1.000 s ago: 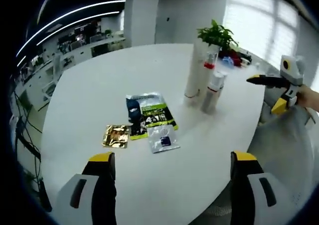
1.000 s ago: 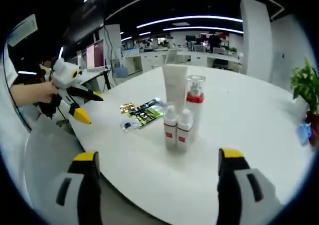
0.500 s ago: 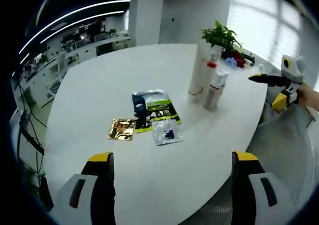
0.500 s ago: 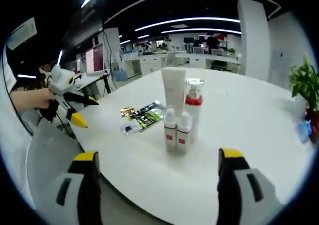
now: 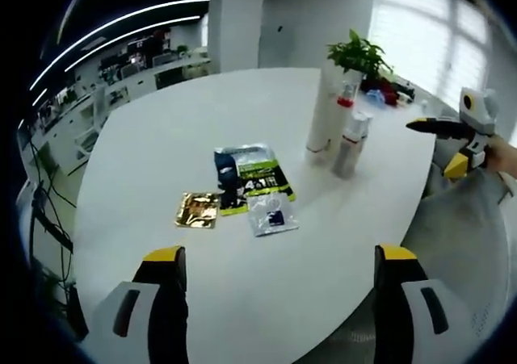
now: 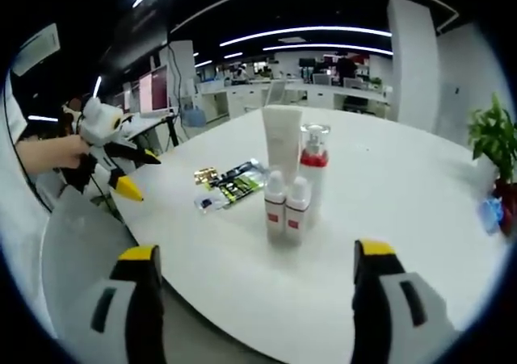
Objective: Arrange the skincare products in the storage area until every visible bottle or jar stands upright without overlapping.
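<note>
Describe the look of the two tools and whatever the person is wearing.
Both tools match: the left tool and right tool have black jaws with yellow tips and light grey housings with dark slots. Seen from the other view, the body is white with a yellow accent. The sleeve looks white.

Round white table [image 5: 161, 130]. Near its middle lie three flat sachets, touching: a gold one [image 5: 196, 210], a green-and-black one [image 5: 249, 180], a clear one [image 5: 271, 216]. Farther right stand, upright and close together, a white tube [image 6: 282, 140], a red-collared pump bottle [image 6: 313, 170] and two small white bottles [image 6: 286, 207]. A potted plant [image 5: 358, 56] stands at the far edge.
</note>
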Demonstrator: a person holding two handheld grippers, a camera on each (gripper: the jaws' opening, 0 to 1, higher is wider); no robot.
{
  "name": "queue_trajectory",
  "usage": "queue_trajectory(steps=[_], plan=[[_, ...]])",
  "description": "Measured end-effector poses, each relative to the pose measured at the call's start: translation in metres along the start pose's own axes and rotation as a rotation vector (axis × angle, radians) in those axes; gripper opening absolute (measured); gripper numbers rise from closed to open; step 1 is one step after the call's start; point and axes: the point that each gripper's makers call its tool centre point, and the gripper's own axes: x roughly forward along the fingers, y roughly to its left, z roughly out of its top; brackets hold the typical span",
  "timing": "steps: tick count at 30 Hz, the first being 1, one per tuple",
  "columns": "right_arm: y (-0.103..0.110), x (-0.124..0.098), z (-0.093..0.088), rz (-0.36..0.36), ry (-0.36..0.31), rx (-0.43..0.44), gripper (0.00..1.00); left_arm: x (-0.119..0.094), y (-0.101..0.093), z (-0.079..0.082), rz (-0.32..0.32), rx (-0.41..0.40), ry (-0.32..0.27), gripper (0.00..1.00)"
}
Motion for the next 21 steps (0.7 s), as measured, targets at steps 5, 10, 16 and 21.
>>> queue_trajectory(steps=[5, 10, 16, 21], plan=[[-0.001, 0.0, -0.001, -0.002, 0.001, 0.004, 0.99, 0.002, 0.002, 0.0, 0.006, -0.002, 0.011, 0.93], [-0.001, 0.001, -0.003, -0.002, 0.006, 0.012, 0.99, 0.008, 0.002, 0.001, 0.008, -0.002, 0.025, 0.92], [-0.004, 0.003, -0.002, -0.007, 0.003, 0.02, 0.99, 0.021, 0.002, 0.004, 0.013, -0.005, 0.05, 0.89], [-0.009, 0.005, -0.001, -0.013, 0.002, 0.027, 0.99, 0.035, 0.002, 0.004, 0.018, -0.003, 0.079, 0.87]])
